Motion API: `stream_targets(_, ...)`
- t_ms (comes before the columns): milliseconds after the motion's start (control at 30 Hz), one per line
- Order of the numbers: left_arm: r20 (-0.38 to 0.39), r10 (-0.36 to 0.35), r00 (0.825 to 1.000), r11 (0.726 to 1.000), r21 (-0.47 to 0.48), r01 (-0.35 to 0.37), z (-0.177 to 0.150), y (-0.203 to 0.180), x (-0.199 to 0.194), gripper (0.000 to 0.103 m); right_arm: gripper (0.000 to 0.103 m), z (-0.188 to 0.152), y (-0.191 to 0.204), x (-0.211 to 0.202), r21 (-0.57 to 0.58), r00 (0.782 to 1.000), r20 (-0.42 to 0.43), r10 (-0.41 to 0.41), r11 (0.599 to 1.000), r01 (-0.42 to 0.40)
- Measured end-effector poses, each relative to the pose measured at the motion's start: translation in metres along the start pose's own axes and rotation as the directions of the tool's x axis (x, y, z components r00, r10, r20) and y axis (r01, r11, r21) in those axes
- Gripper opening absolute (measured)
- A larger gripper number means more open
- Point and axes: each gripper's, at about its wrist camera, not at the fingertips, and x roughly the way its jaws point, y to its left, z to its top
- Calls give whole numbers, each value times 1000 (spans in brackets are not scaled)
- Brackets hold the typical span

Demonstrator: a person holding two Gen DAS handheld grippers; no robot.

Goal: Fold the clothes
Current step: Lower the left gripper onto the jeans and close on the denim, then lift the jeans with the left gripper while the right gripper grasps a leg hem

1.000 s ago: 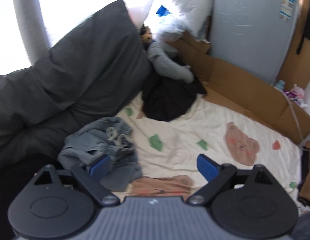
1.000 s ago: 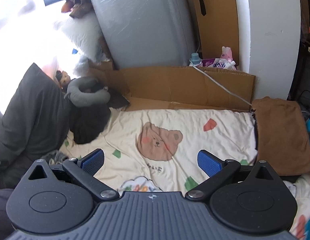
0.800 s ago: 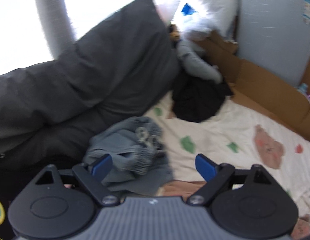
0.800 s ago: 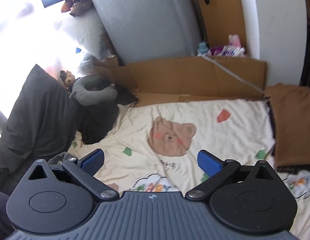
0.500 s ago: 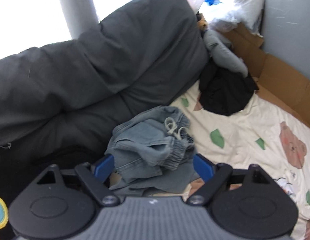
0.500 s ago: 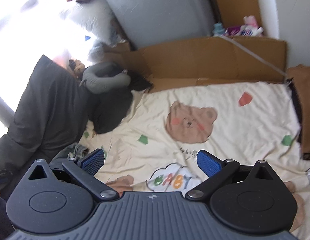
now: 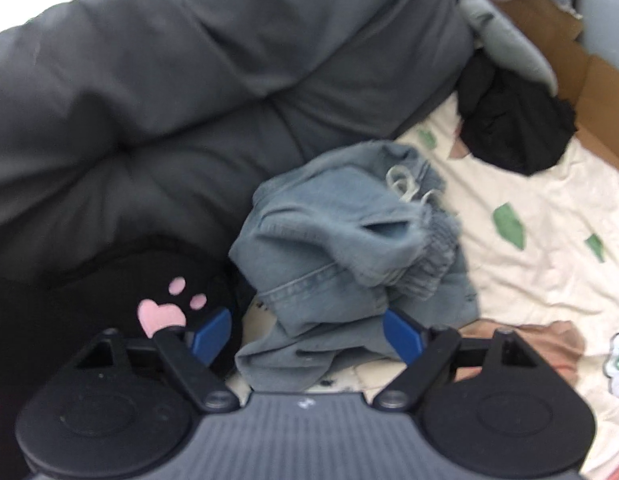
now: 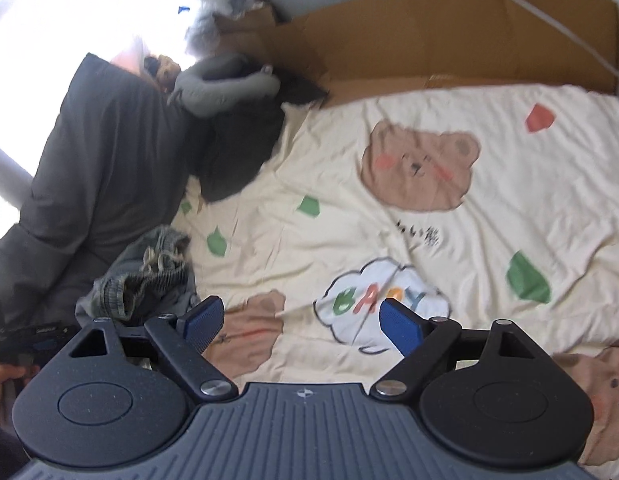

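Left gripper [image 7: 307, 330] hangs right over the crumpled denim garment [image 7: 345, 248], jaws wide with nothing pinched. The right gripper [image 8: 301, 320] is wide too, its jaws narrowing over bare printed bedsheet [image 8: 429, 216]; the denim sits off to its left. The step, by the look of it, is the first pick-up. Best taken at an edge: the elastic waistband with its drawstring [image 7: 405, 182], though blur makes the layers hard to read. Beyond lie the grey duvet [image 7: 189, 80] and a black garment [image 7: 513, 124].

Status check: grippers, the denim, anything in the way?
Left gripper open over crumpled denim shorts. Right gripper closing, empty, over bedsheet. Black paw-print item beside the shorts.
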Motion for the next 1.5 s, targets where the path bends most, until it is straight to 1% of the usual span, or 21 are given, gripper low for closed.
stream_targets(67, -10, -13, 1000, 1000, -17, 13, -4, 4, 15, 87, 88, -1, 0, 17, 12, 999, -37, 32, 999, -32)
stream_targets(133, -12, -37, 999, 999, -38, 36, -7, 8, 30, 88, 88, 0, 6, 36, -5, 997, -68, 48, 999, -48)
stream_targets(267, -32, -14, 999, 1000, -26, 13, -14, 9, 59, 92, 88, 3, 21, 74, -35, 989, -111, 99, 994, -103)
stream_targets(367, -78, 3, 997, 999, -41, -6, -22, 14, 84, 92, 88, 2, 34, 101, -105, 982, -161, 99, 988, -117)
stream_targets(500, -118, 19, 993, 997, -77, -28, -33, 23, 110, 94, 88, -1, 33, 126, -121, 971, -213, 104, 984, -132)
stream_targets(567, -116, 15, 993, 996, -91, -25, -37, 26, 121, 100, 88, -4, 31, 137, -117, 967, -231, 111, 983, -141)
stream_targets(633, -111, -1, 994, 995, -100, -10, -41, 27, 129, 102, 88, -8, 29, 147, -111, 961, -250, 119, 982, -151)
stream_targets(700, -111, -31, 993, 992, -123, 18, -44, 28, 136, 103, 88, -13, 29, 157, -109, 955, -268, 130, 980, -164)
stream_targets(833, -83, -52, 995, 984, -175, 37, -52, 33, 143, 103, 89, -26, 34, 170, -129, 943, -304, 137, 975, -183)
stream_targets(900, -63, -60, 996, 982, -184, 48, -55, 33, 141, 98, 89, -31, 35, 174, -127, 938, -317, 140, 974, -188)
stream_targets(933, -62, -66, 996, 984, -170, 54, -56, 31, 140, 91, 89, -34, 35, 174, -122, 936, -321, 144, 974, -191)
stream_targets(967, -72, -74, 995, 987, -151, 62, -56, 28, 140, 81, 89, -36, 36, 175, -117, 934, -325, 148, 974, -195)
stream_targets(1000, -84, -88, 993, 988, -132, 77, -56, 25, 140, 75, 89, -38, 36, 176, -114, 933, -327, 152, 973, -199)
stream_targets(1033, -92, -104, 990, 989, -117, 93, -56, 22, 140, 64, 89, -39, 36, 176, -111, 932, -328, 157, 973, -203)
stream_targets(1067, -96, -112, 989, 989, -110, 102, -56, 20, 138, 56, 89, -40, 37, 177, -108, 930, -329, 161, 972, -206)
stream_targets(1100, -100, -120, 988, 989, -103, 110, -56, 18, 137, 51, 89, -42, 37, 177, -105, 929, -330, 165, 972, -210)
stream_targets(1133, -105, -128, 986, 988, -97, 118, -55, 16, 136, 43, 89, -43, 37, 178, -102, 928, -331, 169, 972, -214)
stream_targets(1167, -107, -140, 984, 986, -108, 128, -55, 16, 134, 38, 89, -44, 38, 178, -99, 927, -333, 174, 971, -217)
stream_targets(1267, -96, -179, 979, 978, -124, 167, -56, 17, 122, 32, 89, -48, 40, 180, -96, 924, -335, 187, 968, -231)
stream_targets(1367, -84, -225, 971, 970, -113, 215, -55, 13, 107, 30, 89, -51, 44, 182, -89, 918, -338, 205, 965, -248)
stream_targets(1500, -70, -283, 957, 957, -83, 277, -54, 0, 86, 28, 89, -53, 56, 183, -90, 905, -338, 258, 949, -304)
